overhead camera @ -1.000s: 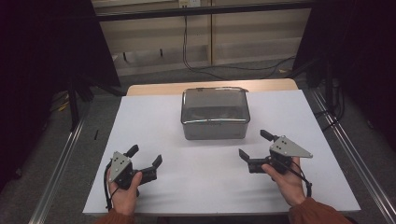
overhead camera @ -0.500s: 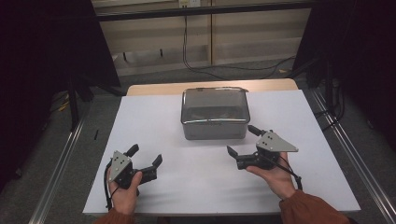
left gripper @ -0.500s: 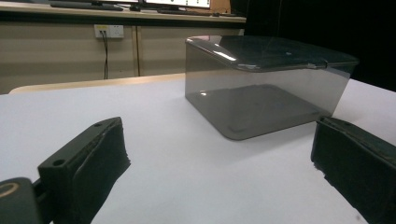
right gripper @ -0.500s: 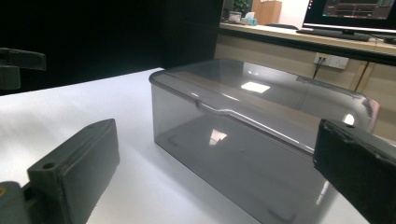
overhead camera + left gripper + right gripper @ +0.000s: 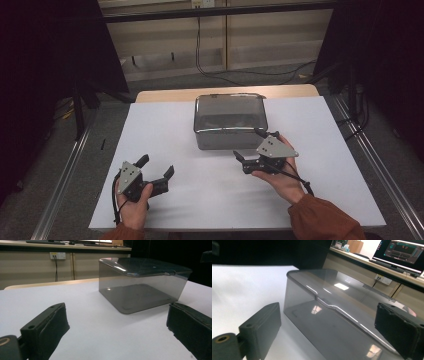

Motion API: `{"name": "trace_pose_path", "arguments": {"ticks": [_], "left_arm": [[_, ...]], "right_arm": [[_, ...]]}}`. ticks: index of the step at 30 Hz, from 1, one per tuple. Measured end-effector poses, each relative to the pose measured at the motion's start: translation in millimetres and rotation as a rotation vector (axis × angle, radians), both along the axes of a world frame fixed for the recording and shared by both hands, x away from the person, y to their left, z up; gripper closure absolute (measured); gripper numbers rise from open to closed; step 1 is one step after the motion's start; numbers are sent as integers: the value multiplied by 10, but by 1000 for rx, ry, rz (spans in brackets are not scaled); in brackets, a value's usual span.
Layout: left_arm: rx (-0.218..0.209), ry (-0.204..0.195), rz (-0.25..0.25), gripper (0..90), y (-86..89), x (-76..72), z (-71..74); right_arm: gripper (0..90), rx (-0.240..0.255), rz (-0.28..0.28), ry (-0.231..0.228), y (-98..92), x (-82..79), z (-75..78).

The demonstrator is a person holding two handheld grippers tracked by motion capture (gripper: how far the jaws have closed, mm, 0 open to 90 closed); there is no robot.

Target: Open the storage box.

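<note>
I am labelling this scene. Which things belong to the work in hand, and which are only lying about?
In the work:
- smoky transparent plastic box with lid
- right gripper, open, beside the box
- left gripper, open

Lying about:
- white table sheet
- black cables on the floor

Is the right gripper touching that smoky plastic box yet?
Apart. In the right gripper view, the right gripper has open jaws short of the box, with white table between.

1. The smoky grey see-through plastic box with lid (image 5: pixel 230 120) has a shiny pale rim.
2. The plain white table sheet (image 5: pixel 165 125) has no pattern.
3. The black two-jaw grippers (image 5: pixel 155 172) (image 5: pixel 248 146) carry pale grey plates.
4. The sleeves (image 5: pixel 325 220) are rust orange.
</note>
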State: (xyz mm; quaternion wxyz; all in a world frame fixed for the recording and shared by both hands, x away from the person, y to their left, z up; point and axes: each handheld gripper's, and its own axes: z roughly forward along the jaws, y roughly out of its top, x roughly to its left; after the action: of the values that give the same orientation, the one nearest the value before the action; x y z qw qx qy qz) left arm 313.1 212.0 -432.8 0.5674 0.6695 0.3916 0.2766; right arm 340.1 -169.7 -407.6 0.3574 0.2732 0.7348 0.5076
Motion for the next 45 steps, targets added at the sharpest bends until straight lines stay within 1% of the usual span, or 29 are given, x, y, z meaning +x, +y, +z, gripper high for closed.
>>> {"name": "trace_pose_path", "arguments": {"ticks": [1,2,5,6,8,9,10,11,12,13,14,16,17,18,21,24,26,28,29,30,32,33,34,36,39,40,41,44,45], "left_arm": [[0,0,0,32,0,0,0],[6,0,3,32,1,4,-3],[9,3,-2,32,-3,10,-9],[11,2,-2,32,-2,11,-10],[14,-1,1,32,6,12,-10],[14,-1,1,32,6,12,-10],[13,-2,-2,32,13,12,-9],[14,-3,-1,32,14,11,-9],[17,-3,1,32,13,11,-8],[17,-3,1,32,13,11,-8],[18,-3,0,32,12,11,-8],[23,-3,-5,32,10,12,-6],[23,-3,-5,32,10,12,-6],[24,-3,-4,32,12,13,-7],[28,1,-10,32,11,15,-11],[29,-3,-5,32,12,12,-7],[32,-4,-3,32,13,11,-6],[34,-5,-2,32,14,10,-5],[34,-5,-2,32,14,10,-5],[35,-5,-2,32,14,10,-6],[40,-4,3,32,20,9,-7],[40,-4,3,32,20,9,-7],[44,-3,0,32,28,9,-4],[39,-5,6,32,30,10,-2],[44,-9,21,25,38,11,1],[50,-7,28,25,49,14,-2],[43,-2,28,25,51,16,-6],[44,4,21,25,60,21,-8],[44,4,21,25,60,21,-8]], "right_arm": [[66,0,0,0,0,0,0],[78,-52,-1,-29,33,28,-7],[95,-73,-3,-29,65,57,-9],[122,-122,-9,-52,102,89,0],[157,-157,-14,-75,125,102,14],[157,-157,-14,-75,125,102,14],[166,-192,-19,-98,153,120,30],[173,-206,-21,-103,162,127,35],[190,-238,-27,-122,179,133,38],[190,-238,-27,-122,179,133,38],[214,-309,-30,-158,215,152,32],[233,-372,-41,-189,251,166,8],[233,-372,-41,-189,251,166,8],[259,-417,-43,-207,283,178,-13],[282,-491,-49,-246,329,185,-32],[309,-578,-63,-314,381,175,-47],[331,-660,-57,-362,417,170,-55],[349,-706,-55,-390,447,165,-71],[349,-706,-55,-390,447,165,-71],[381,-743,-52,-407,472,161,-92],[405,-772,-47,-419,488,168,-117],[405,-772,-47,-419,488,168,-117],[449,-806,-50,-425,495,176,-149],[466,-823,-58,-432,497,185,-168],[488,-829,-62,-436,505,191,-180],[517,-840,-70,-438,514,193,-195],[532,-843,-70,-432,516,194,-201],[584,-869,-51,-431,523,214,-220],[584,-869,-51,-431,523,214,-220]]}}
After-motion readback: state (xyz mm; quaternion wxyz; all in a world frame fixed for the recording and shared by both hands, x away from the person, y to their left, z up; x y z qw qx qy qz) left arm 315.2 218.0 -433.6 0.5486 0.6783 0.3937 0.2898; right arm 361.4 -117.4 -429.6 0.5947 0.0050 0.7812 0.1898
